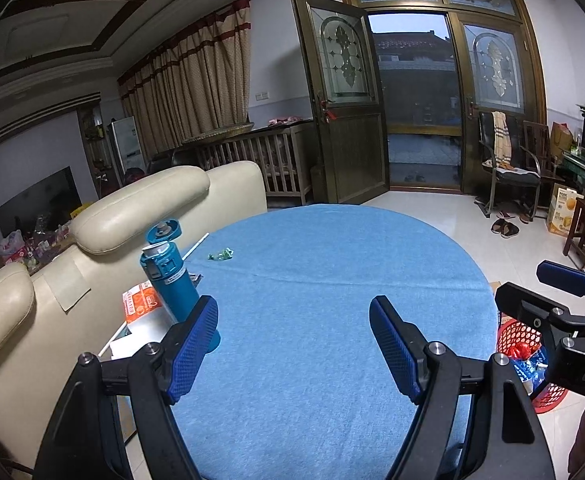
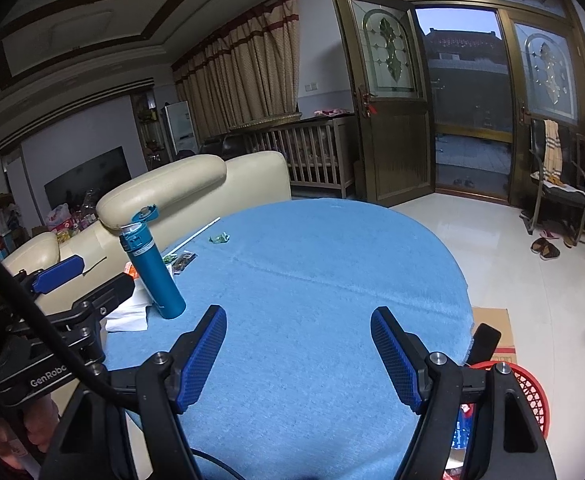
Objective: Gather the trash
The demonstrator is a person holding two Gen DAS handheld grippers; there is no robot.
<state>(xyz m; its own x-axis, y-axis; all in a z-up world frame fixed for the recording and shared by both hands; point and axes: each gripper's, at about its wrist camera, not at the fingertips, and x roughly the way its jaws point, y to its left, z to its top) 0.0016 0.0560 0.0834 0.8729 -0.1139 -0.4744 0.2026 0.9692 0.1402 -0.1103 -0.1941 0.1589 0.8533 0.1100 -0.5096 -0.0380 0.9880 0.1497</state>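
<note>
Here the green wrapper [image 1: 221, 255] is the piece of trash left in plain sight, a small crumpled scrap lying on the blue tabletop [image 1: 332, 280] close to the far left edge, just beside a thin white straw [image 1: 196, 246] that runs along that edge. Its long axis lies roughly across the view, side to side, though it is too small to read more closely. From both tools it lies ahead and to the left, well apart from either set of tips.

The left tool [image 1: 294, 344] looks the nearer of the two, since it hangs over the left half of the tabletop, and the teal bottle [image 1: 170, 280] stands between it and the left edge, just beside its left pad. The right tool [image 2: 298, 354] sits over the near right part, with the red basket [image 2: 532, 392] on the floor below the near right edge, trash already in it.

Both tools point forward and somewhat downward over the cloth, their pads wide apart with nothing between them, so neither holds anything. A second dark packet [image 2: 182, 260] lies behind the bottle near the left edge, possibly trash too.

The coming reach, I judge, falls to the left hand: forward and leftward past the bottle, which could be knocked over if the tool swings too close
</note>
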